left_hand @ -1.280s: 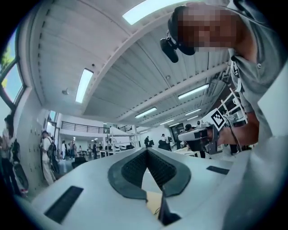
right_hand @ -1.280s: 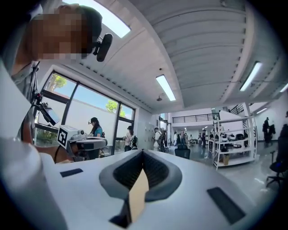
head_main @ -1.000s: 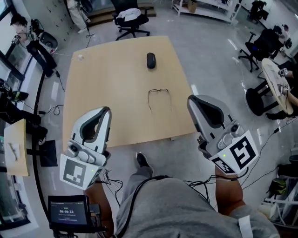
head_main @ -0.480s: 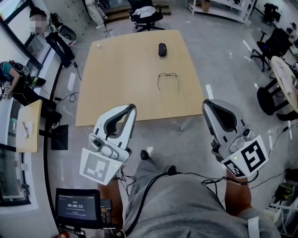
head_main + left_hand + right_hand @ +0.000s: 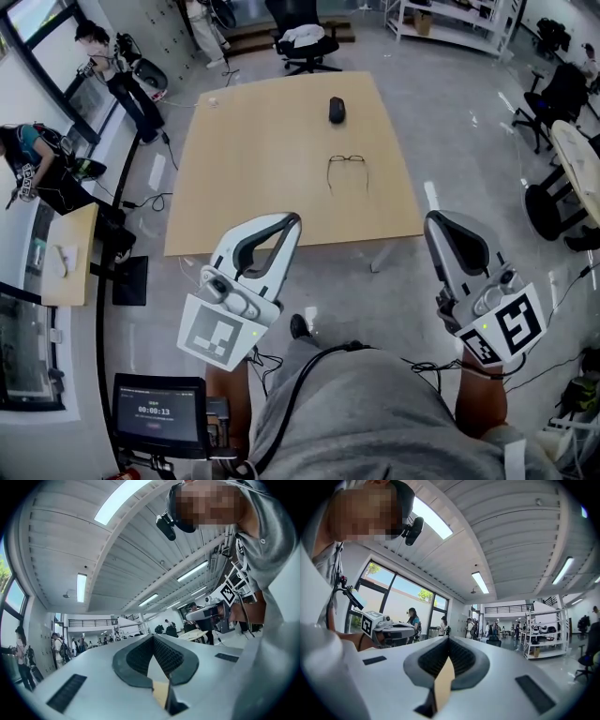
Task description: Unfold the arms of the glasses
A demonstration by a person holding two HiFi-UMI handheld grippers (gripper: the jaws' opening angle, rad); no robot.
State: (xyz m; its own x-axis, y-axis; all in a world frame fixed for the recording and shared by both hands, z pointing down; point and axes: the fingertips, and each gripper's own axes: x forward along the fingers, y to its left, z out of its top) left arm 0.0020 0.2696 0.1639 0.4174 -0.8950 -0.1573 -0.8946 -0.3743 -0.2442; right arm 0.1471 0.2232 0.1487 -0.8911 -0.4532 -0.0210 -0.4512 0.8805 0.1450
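Your left gripper (image 5: pixel 289 222) and right gripper (image 5: pixel 439 223) hover before the table (image 5: pixel 253 159), jaws pressed together, holding nothing; the glasses (image 5: pixel 348 172) lie farther off.

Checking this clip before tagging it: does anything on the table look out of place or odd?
Nothing spilled or damaged. One oddity: the glasses on the wooden table seem to lie with both arms already spread, pointing toward the person. A black oval object sits beyond them, apart.

A pale wooden table (image 5: pixel 272 178) on the grey floor carries a pair of glasses (image 5: pixel 348 172) right of centre, a small black oval object (image 5: pixel 337 110) beyond them, and a tiny white item (image 5: pixel 214 101) at its far-left corner.
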